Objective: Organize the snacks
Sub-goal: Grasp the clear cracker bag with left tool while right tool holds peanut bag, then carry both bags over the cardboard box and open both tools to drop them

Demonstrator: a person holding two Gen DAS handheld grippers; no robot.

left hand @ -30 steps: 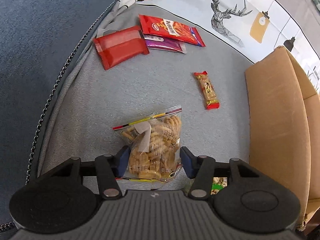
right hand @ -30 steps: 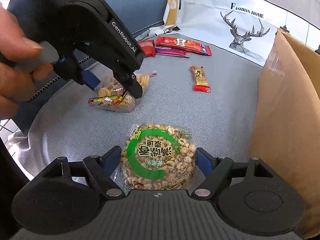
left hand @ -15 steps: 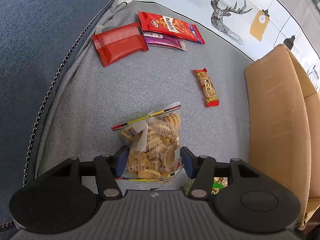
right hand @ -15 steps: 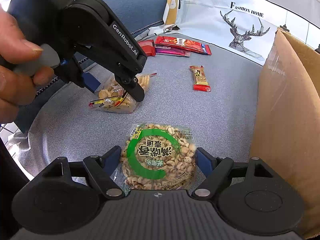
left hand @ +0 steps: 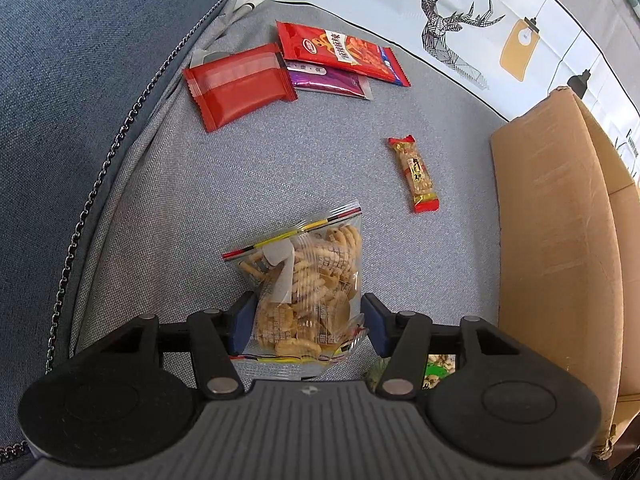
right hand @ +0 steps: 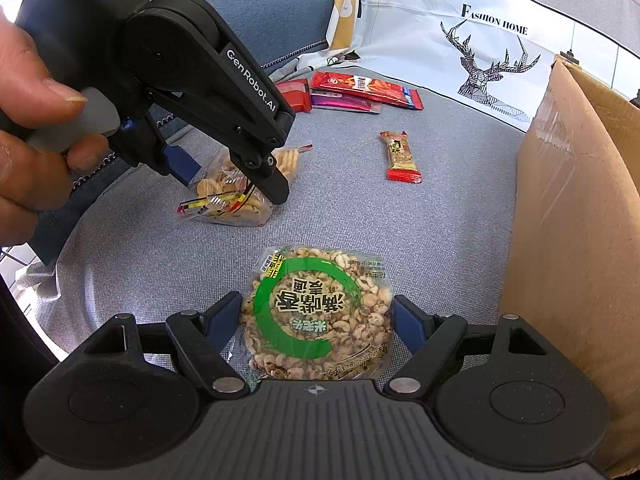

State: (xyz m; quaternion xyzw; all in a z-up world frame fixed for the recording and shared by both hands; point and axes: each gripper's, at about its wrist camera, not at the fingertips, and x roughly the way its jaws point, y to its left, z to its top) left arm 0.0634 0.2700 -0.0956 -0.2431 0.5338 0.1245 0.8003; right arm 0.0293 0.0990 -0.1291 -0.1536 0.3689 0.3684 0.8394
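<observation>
Puffed-grain packet (right hand: 316,312) clamped in right jaws, clear cracker bag (left hand: 308,284) clamped in left jaws

Clear bags of biscuits (left hand: 308,280): one
Puffed-grain packs (right hand: 316,316): one
Red flat packets (left hand: 240,86): two
Purple packets (left hand: 332,80): one
Small snack bars (left hand: 416,176): one
Cardboard boxes (left hand: 556,240): one
Grippers: two

Grey fabric sofa seat (left hand: 192,184), bearing red wrapped packet (left hand: 240,86), red snack bag (left hand: 340,53) overlapping purple packet (left hand: 332,80), small snack bar (left hand: 416,174), clear bag of biscuits (left hand: 308,288), round puffed-grain pack (right hand: 316,312), cardboard box (left hand: 556,248).
</observation>
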